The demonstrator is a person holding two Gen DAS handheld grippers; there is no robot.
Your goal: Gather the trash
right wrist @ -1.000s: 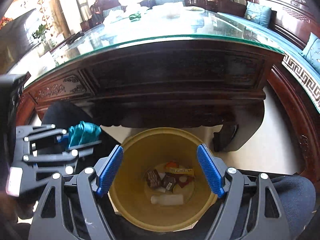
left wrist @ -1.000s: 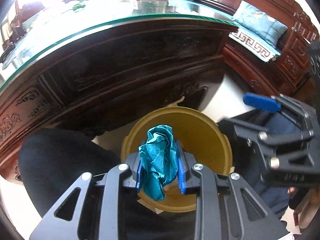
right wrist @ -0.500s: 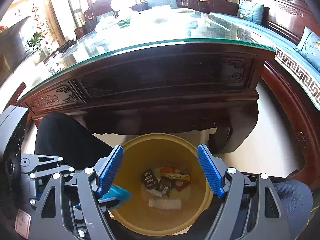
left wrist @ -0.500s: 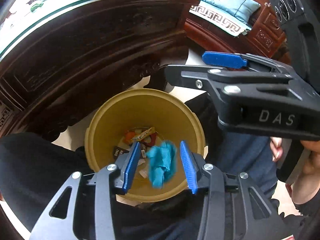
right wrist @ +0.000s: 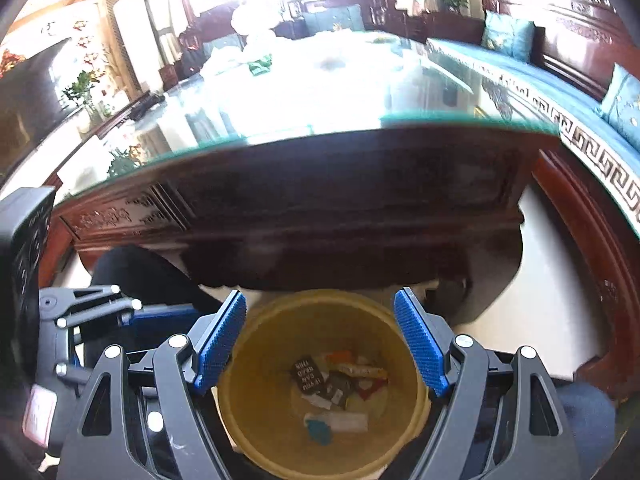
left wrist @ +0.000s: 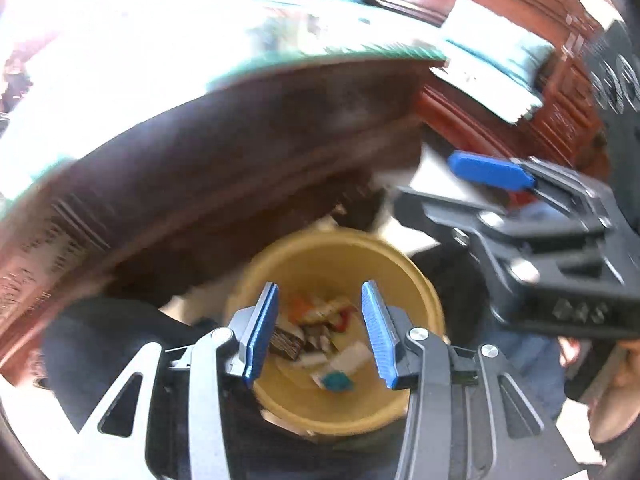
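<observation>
Both views look down into a yellow bin standing on the pale floor just beside the near edge of a dark carved table with a glass top. On the bin's bottom lies a small heap of wrappers, a white strip, and a crumpled teal scrap at the near edge of the heap, so this piece of trash counts as binned. The left gripper hangs above the bin mouth with its blue pads spread wide and nothing between them; the teal scrap sits well below it, seen in the gap between the pads and a little toward the right one. The right gripper also stands wide open and empty over the bin, the wrappers showing between its jaws. Judging by the far part of the tabletop, where a green crumpled bit and pale clutter lie, more trash probably remains to be fetched; the glare there makes it hard to say how much. The left view is blurred.
</observation>
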